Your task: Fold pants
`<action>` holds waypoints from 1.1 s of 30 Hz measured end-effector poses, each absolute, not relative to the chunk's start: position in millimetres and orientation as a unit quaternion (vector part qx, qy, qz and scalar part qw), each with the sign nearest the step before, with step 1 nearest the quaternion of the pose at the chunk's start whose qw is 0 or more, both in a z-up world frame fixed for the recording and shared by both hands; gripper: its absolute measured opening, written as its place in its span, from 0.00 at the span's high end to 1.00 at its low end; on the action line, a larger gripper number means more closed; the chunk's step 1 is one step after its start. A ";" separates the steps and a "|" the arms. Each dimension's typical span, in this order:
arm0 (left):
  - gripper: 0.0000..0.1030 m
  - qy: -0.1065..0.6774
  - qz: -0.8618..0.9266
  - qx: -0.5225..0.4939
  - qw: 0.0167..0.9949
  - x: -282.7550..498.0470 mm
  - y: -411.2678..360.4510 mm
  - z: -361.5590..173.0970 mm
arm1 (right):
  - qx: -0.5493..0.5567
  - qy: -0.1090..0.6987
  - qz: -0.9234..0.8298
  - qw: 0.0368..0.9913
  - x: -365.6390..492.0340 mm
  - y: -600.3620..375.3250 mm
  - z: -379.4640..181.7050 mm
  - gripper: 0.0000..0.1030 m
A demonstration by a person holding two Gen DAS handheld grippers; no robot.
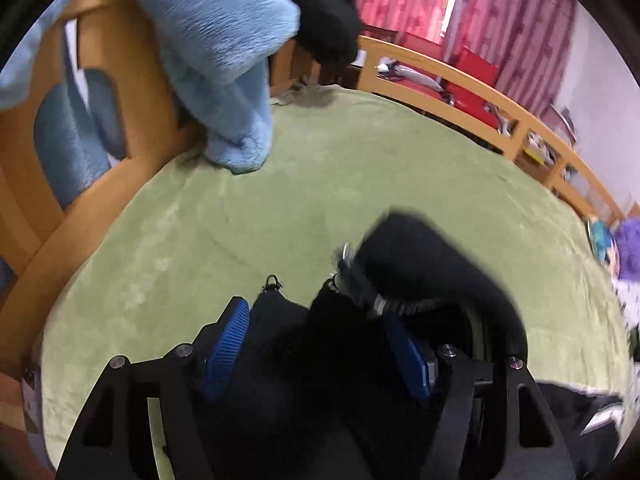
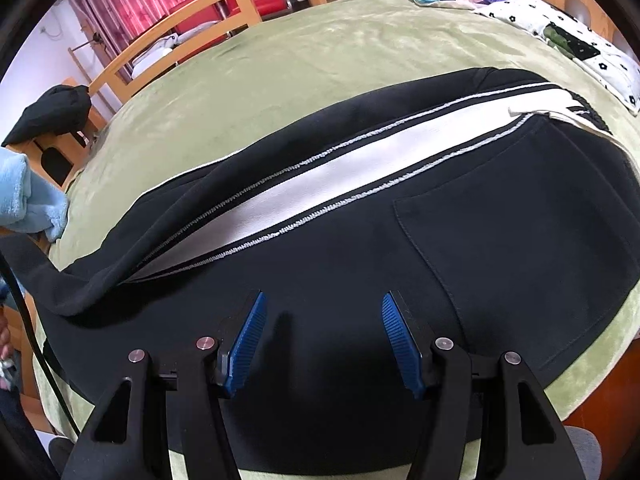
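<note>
Both wrist views close above green blanket (image 1: 320, 168), facing wooden rail (image 2: 168, 32); shared.

The black track pants (image 2: 320, 264) lie spread lengthwise on the green bed cover (image 2: 320, 52), near its front edge; a broad white side stripe (image 2: 320, 184), edged on both sides with thin black-and-white piping, runs diagonally along the leg; a stitched patch pocket (image 2: 516, 248) sits flat on the seat toward the right; the waist end reaches toward the far right corner; in the left wrist view a bunched black end of the fabric (image 1: 288, 344) is raised off the cover.
</note>
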State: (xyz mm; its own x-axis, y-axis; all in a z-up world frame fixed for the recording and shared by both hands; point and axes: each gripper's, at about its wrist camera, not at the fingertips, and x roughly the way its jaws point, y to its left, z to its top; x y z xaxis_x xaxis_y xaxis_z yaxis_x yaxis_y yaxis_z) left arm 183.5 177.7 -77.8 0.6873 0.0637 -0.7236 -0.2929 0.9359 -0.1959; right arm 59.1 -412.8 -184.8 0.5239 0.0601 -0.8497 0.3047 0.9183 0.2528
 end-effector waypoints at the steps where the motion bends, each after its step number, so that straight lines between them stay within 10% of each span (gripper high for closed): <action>1: 0.35 0.374 0.095 -0.160 0.908 187.3 181.0 -73.5 | 0.192 0.483 -0.069 0.851 61.4 -411.9 -186.3 0.42; 13: 0.34 0.403 0.040 -0.073 0.911 232.4 118.1 -84.1 | 0.196 0.484 -0.069 0.850 63.6 -401.2 -189.7 0.42; 25: 0.36 0.462 0.053 -0.219 0.858 204.7 177.0 -172.5 | 0.219 0.485 -0.073 0.843 66.9 -404.2 -193.0 0.42; 28: 0.48 0.461 0.057 -0.245 0.851 218.8 177.1 -187.2 | 0.211 0.489 -0.076 0.843 65.8 -402.6 -190.9 0.42; 31: 0.94 0.461 0.056 -0.254 0.848 228.9 176.7 -192.7 | 0.207 0.488 -0.086 0.843 61.4 -404.0 -187.3 0.42; 33: 0.95 0.451 0.042 -0.259 0.853 223.6 178.3 -184.3 | 0.208 0.489 -0.090 0.843 61.1 -404.8 -185.6 0.42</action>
